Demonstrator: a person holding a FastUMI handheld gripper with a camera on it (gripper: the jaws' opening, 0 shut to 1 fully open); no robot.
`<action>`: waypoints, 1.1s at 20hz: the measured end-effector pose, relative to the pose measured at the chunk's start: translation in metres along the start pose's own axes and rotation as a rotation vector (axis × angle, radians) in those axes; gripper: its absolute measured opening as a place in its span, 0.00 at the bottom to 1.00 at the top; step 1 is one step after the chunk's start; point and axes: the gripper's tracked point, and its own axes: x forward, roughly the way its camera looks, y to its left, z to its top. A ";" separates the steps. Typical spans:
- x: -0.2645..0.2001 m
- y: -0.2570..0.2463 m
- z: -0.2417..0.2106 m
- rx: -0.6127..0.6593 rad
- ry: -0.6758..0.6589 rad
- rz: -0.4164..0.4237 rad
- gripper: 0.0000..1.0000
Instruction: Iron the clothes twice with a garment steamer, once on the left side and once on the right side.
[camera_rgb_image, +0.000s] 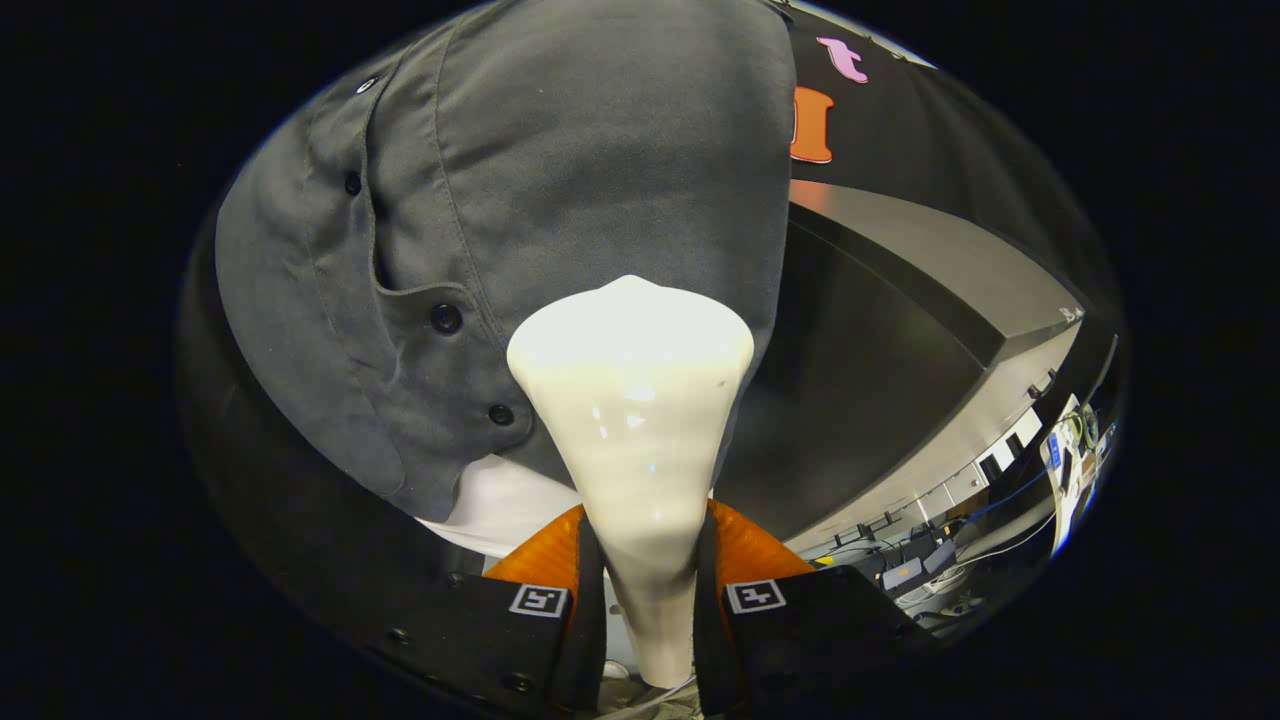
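A cream-white garment steamer (635, 420) stands up between my two black fingers, and my gripper (650, 610) is shut on its narrow handle. Its wide head sits against a hanging dark grey button-up shirt (560, 190), low on the panel just right of the button placket. Dark buttons (446, 318) run down the placket, left of the steamer head. A white layer (505, 505) shows under the shirt's lower hem, just beyond my left finger.
Right of the shirt is the booth's black cloth wall (880, 340). Beyond it lies a grey floor with cables and equipment (930, 560) at the lower right.
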 end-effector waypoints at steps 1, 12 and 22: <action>-0.011 0.001 0.004 0.000 -0.010 -0.002 0.44; -0.135 0.075 0.140 -0.011 -0.221 0.042 0.43; -0.201 0.181 0.227 -0.099 -0.368 0.163 0.43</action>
